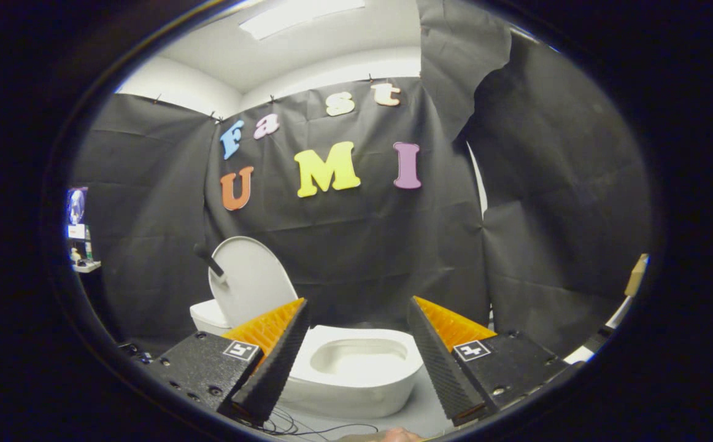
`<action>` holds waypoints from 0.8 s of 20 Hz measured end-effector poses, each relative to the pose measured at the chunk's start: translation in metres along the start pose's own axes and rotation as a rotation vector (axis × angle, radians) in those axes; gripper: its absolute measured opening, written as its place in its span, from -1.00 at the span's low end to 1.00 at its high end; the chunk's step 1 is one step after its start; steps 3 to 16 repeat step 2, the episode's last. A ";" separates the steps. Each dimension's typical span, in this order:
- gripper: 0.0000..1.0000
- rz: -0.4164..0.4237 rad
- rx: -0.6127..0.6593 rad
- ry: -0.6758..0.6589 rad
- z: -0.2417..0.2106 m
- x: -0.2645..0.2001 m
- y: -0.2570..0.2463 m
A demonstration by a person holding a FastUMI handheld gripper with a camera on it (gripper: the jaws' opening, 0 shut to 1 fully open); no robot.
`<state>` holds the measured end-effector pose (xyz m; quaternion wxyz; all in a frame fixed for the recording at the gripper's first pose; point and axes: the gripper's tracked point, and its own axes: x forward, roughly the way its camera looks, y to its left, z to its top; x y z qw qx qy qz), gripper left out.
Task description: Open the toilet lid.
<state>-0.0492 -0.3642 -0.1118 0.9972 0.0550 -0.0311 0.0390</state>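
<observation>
Beyond the wide-spread, empty fingers of the gripper (pixel 356 307), the toilet lid (pixel 249 279) stands upright behind the toilet bowl (pixel 356 368).

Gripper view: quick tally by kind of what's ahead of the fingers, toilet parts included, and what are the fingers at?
Toilet lid, raised: 1
Toilet bowl, open: 1
Cistern: 1
Small shelf on the side wall: 1
Cables on the floor: 1 bunch
Total: 5
Gripper: open, holding nothing.

A mock bathroom set up as a recording booth: a white toilet (pixel 356 368) against black cloth walls (pixel 344 245)
</observation>
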 end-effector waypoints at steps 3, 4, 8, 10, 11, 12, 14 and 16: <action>0.99 -0.012 -0.006 -0.008 0.003 0.000 -0.007; 0.99 -0.012 -0.006 -0.008 0.003 0.000 -0.007; 0.99 -0.012 -0.006 -0.008 0.003 0.000 -0.007; 0.99 -0.012 -0.006 -0.008 0.003 0.000 -0.007; 0.99 -0.012 -0.006 -0.008 0.003 0.000 -0.007; 0.99 -0.012 -0.006 -0.008 0.003 0.000 -0.007; 0.99 -0.012 -0.006 -0.008 0.003 0.000 -0.007; 0.99 -0.012 -0.006 -0.008 0.003 0.000 -0.007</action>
